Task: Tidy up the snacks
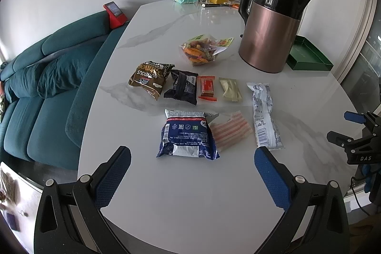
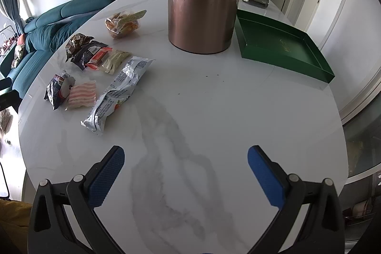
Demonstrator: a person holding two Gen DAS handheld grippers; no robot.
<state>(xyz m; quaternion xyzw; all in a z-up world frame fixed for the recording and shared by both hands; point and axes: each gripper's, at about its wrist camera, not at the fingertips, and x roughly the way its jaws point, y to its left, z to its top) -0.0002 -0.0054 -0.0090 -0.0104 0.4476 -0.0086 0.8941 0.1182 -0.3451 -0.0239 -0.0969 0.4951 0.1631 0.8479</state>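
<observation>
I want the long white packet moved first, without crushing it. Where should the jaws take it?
Grip the long white packet across its narrow width near the middle, coming down from above. It lies flat on the table with bare marble along its right side, so the open right gripper probably has room there.

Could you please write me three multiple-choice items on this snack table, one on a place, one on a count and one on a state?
1. The green tray lies where?
A. beside the copper kettle
B. on the sofa
C. under the snacks

2. How many packets form the near row, closest to the left tongs?
A. one
B. three
C. six

3. The right tongs are:
A. shut on a packet
B. open, holding nothing
C. shut, holding nothing

Answers: A, the tray sits by the kettle; B, blue packet, striped packet, white packet; B, only bare table shows between the fingers.
</observation>
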